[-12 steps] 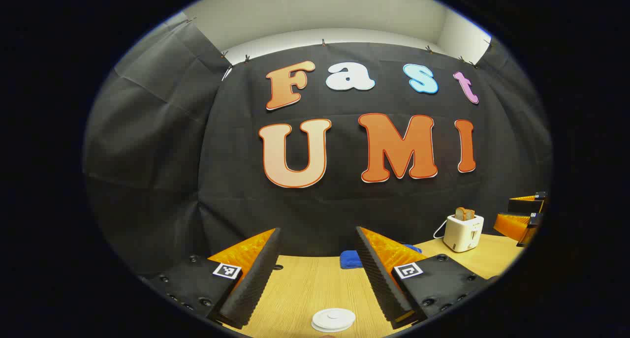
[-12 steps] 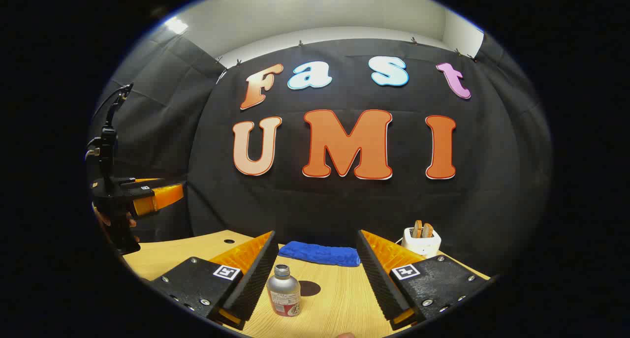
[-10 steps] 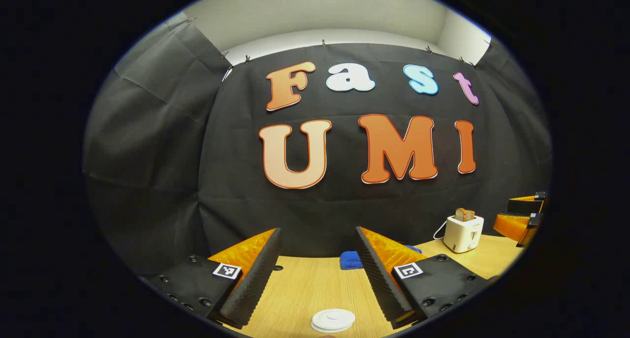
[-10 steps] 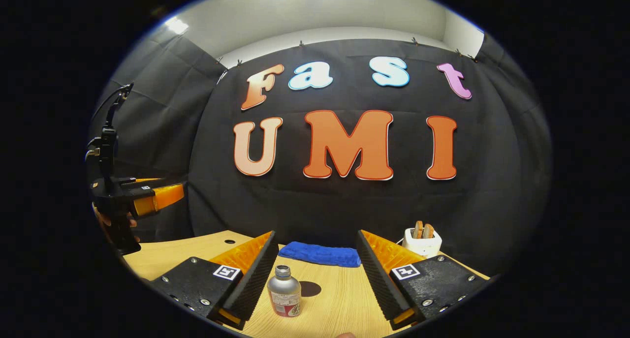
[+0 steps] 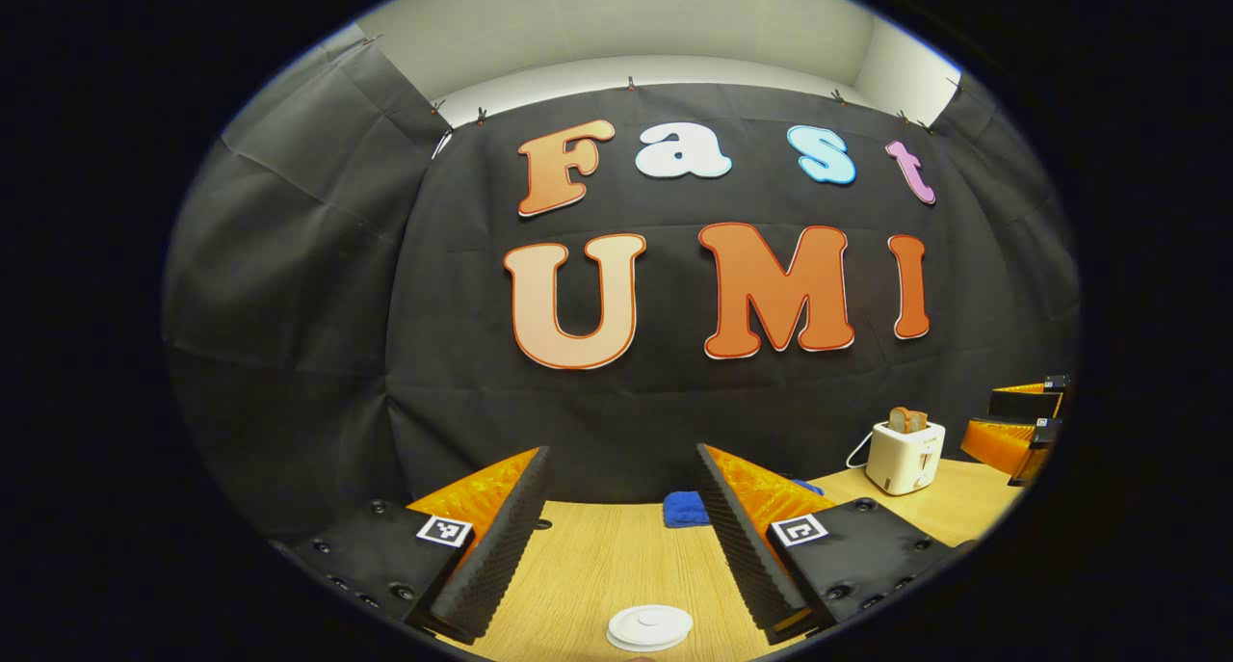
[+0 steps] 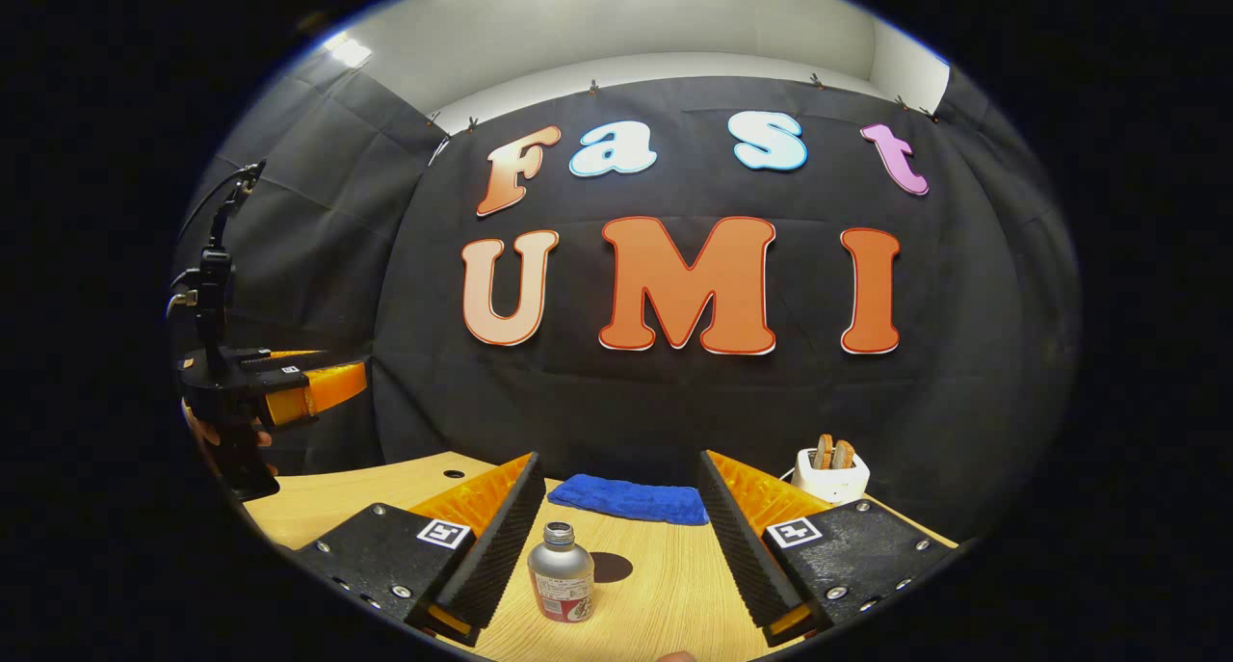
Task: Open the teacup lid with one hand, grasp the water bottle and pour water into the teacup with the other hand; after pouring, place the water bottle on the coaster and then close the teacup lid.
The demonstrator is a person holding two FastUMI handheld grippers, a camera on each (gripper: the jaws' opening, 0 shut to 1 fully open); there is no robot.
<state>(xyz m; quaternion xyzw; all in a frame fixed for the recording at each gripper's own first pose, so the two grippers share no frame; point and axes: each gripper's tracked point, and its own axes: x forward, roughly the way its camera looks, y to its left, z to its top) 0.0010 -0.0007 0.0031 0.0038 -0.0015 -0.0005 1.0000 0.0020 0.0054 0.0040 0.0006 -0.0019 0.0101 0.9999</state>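
While both tools hover above the counter [image 6: 665,585] with nothing gripped, the task looks to be at its very start, the approach before any lid or bottle contact. The left hand-held gripper [image 5: 621,532] has its fingers spread wide with nothing between them; a white round disc [image 5: 649,626] lies on the counter just below and ahead of its fingertips, between the two fingers in the left gripper view. I cannot tell for sure if that disc is the teacup lid or the coaster, since no cup body shows under it. The right hand-held gripper [image 6: 621,537] is likewise spread wide and empty; the water bottle [image 6: 563,573] stands upright on the counter between its fingers, nearer the left finger, apart from both, its mouth appearing uncapped. Beyond the bottle lie a blue cloth [image 6: 628,498] and, off to the right finger's side, a white toaster [image 6: 831,474] with bread in it. Next move, as a judgement: the left one needs to drop down and forward onto the disc if it is the lid, while the right one needs to advance and centre so both fingers bracket the bottle's body before closing. Risk: the off-centre bottle may get nudged and tipped by the left finger.
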